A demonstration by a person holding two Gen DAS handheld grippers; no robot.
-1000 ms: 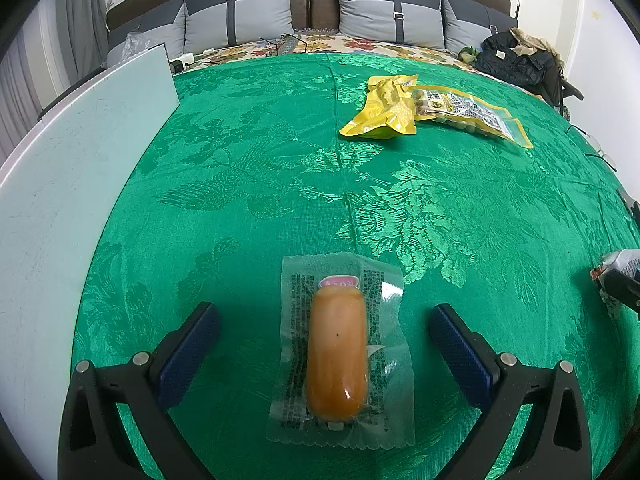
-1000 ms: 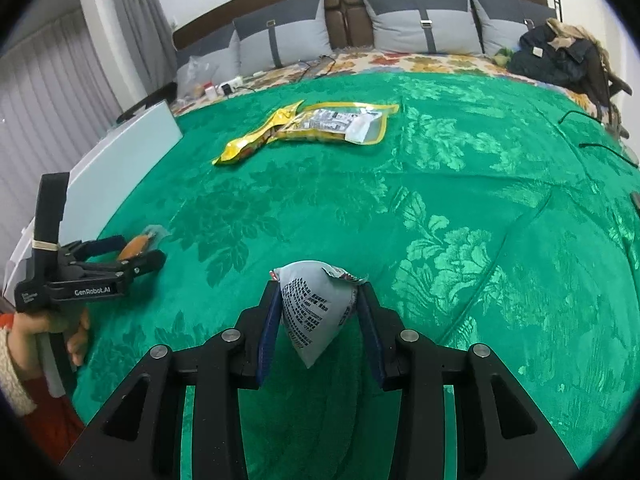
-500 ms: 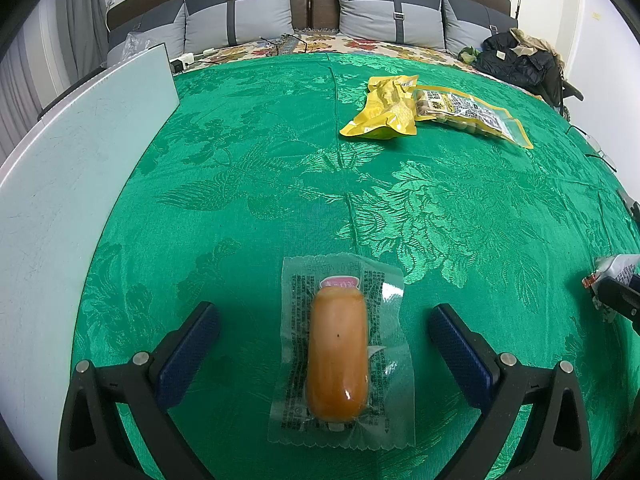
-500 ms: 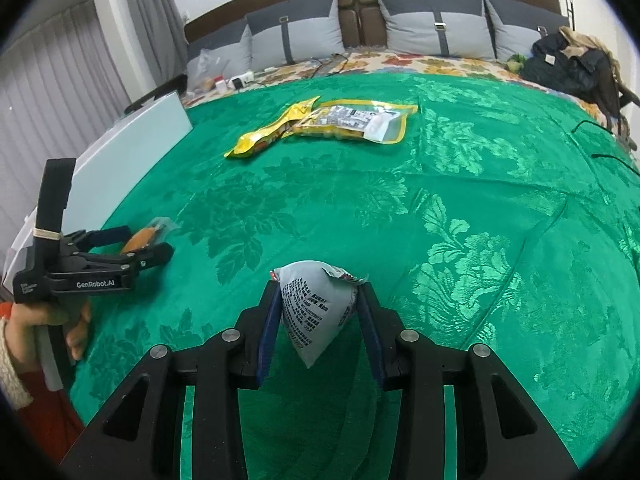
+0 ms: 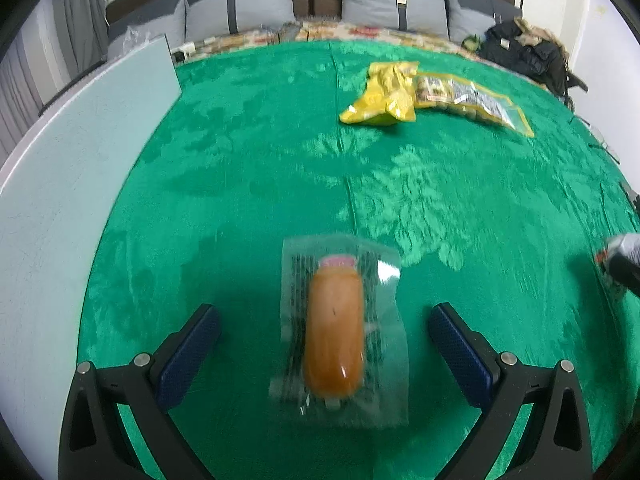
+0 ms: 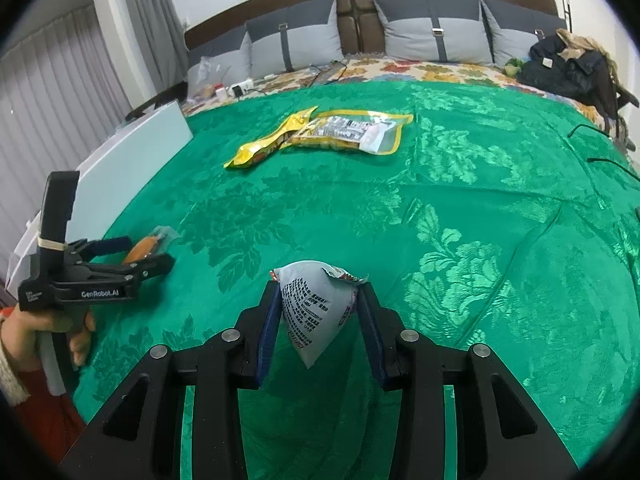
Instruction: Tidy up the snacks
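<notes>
Right gripper (image 6: 318, 320) clamps grey snack pouch (image 6: 314, 308), held clear above green bedspread (image 6: 460, 184); view now higher than second ago, so lift under way. Left gripper (image 5: 324, 344) wide apart, straddling wrapped sausage (image 5: 334, 344), not touching; sausage lies near bedspread's left edge. Left view blurred now, sharp earlier: gripper moving. Yellow packets (image 6: 320, 132) unmoved toward head edge. Judgement: pouch carry begun, sausage grasp pending.

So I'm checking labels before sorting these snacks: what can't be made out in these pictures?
- Sausage pack, left wrist view: print smeared by motion blur.
- Grey packet, right wrist view: sides hidden by the right gripper pads; print too small to read.
- Yellow bags, both views: too far, label text unreadable.
</notes>
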